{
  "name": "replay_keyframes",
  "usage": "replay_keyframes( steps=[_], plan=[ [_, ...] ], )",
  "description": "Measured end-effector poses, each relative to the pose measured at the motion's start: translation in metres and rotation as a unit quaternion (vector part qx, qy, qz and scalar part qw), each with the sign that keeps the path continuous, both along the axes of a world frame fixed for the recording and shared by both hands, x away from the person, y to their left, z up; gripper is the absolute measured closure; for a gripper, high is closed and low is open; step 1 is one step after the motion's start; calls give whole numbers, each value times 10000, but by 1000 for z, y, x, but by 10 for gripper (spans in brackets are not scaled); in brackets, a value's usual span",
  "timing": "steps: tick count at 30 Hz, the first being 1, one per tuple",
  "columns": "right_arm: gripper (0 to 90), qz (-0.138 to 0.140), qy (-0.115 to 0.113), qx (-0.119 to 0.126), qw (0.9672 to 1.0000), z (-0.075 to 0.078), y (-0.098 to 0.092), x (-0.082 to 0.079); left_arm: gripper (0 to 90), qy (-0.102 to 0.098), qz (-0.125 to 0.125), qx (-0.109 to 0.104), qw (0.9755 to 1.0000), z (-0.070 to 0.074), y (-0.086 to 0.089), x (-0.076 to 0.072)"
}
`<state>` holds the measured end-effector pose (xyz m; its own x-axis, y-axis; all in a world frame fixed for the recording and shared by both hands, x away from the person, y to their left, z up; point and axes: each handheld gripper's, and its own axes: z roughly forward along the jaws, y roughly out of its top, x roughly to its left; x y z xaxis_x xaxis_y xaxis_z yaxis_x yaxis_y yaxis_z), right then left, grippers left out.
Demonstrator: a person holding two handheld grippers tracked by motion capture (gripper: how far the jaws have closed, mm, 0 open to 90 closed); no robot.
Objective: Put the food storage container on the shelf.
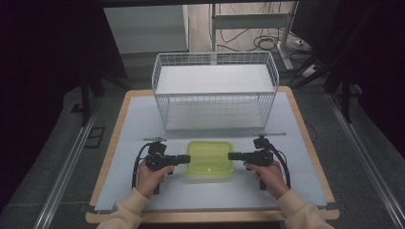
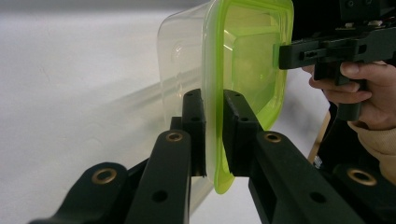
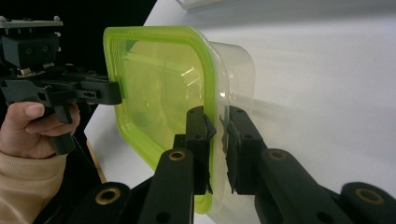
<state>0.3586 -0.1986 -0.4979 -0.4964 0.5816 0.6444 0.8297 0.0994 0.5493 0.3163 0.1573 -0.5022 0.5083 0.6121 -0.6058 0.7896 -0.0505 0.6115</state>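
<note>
Clear container (image 1: pixel 209 161) with green lid (image 1: pixel 210 156), resting near the front middle of the white table (image 1: pixel 138 119), between the two grippers; left gripper (image 1: pixel 187 159) clenched on the lid's left rim (image 2: pixel 214 140), one jaw on each face of the lip; right gripper (image 1: pixel 231 156) clenched likewise on the opposite rim (image 3: pixel 215 135); opposed grips probably chosen for a level, balanced lift with both hands; white wire basket (image 1: pixel 215 90) just beyond, open side facing forward, a likely destination; no brand, label or legible writing visible on lid, container or basket.
</note>
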Motion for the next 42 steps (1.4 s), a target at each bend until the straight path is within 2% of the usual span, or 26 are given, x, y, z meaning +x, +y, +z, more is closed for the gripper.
replay_keyframes(
  steps=[6, 12, 16, 24, 31, 32, 33, 34, 38, 39, 42],
  plan=[
    [798, -6, -239, 33, 9997, 9, 0, -3, 810, -97, 7, -80, 9999, 6, 0, -2],
    [797, -23, -339, 42, 9994, 15, -1, -4, 811, -110, 20, -138, 9998, 9, 0, -1],
    [797, -13, -428, 24, 9991, 19, 0, -5, 812, -190, 4, -131, 9997, 13, 1, -1],
    [797, -62, -668, 101, 9977, 37, -3, -4, 812, -420, -8, -146, 9990, 34, -2, 4],
    [797, -71, -928, 110, 9956, 63, -4, 1, 811, -634, -22, -136, 9979, 58, -2, 12],
    [797, -80, -955, 120, 9953, 67, -4, 1, 812, -634, -22, -136, 9979, 58, -2, 12],
    [797, -80, -955, 120, 9953, 67, -4, 1, 812, -666, -32, -137, 9977, 62, -2, 13],
    [798, -83, -997, 134, 9949, 73, -4, 4, 811, -730, -23, -118, 9973, 69, -1, 16],
    [797, -98, -1052, 140, 9943, 82, -3, 7, 812, -796, -27, -84, 9968, 79, 0, 20],
    [797, -116, -1102, 131, 9938, 89, -2, 8, 812, -795, -20, -118, 9968, 80, 0, 21],
    [797, -115, -1154, 117, 9932, 95, -1, 10, 812, -823, -9, -147, 9965, 87, 1, 24]
  ],
)
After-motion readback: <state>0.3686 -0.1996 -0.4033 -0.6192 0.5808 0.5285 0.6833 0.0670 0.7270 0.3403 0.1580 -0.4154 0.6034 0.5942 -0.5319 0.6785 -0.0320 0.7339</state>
